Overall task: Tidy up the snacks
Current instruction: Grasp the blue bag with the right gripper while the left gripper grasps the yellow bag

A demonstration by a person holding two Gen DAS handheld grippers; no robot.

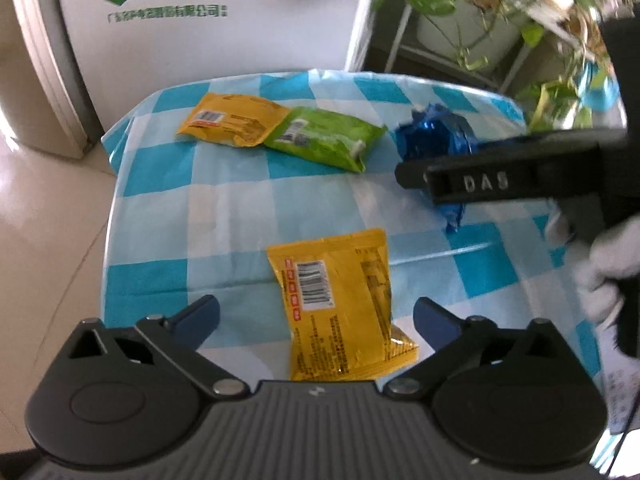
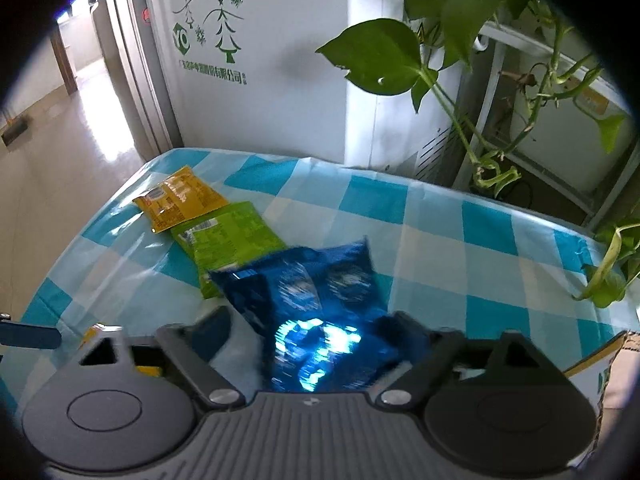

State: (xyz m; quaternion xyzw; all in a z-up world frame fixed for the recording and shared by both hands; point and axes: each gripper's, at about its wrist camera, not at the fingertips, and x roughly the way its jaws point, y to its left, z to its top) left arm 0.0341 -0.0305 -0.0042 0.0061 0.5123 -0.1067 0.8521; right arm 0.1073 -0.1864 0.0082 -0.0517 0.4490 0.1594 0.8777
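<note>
Far left on the checked cloth (image 1: 224, 200), a yellow packet (image 1: 230, 120) is lying with a green packet (image 1: 324, 138) overlapping its right edge. Left gripper (image 1: 316, 316) is hovering with fingers spread wide over a second yellow packet (image 1: 340, 300), not touching it. Further right, the right gripper (image 2: 310, 332) is carrying a blue packet (image 2: 304, 292) between its fingers; whether it is pinching tight I cannot tell.

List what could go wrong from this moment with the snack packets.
The blue packet sits between the right gripper fingers, but the image is blurred; if the grip is only on its crinkled foil, it may slip. The plant hangs close over the table, so a lift could snag leaves. The open left gripper might shove the near yellow packet.
</note>
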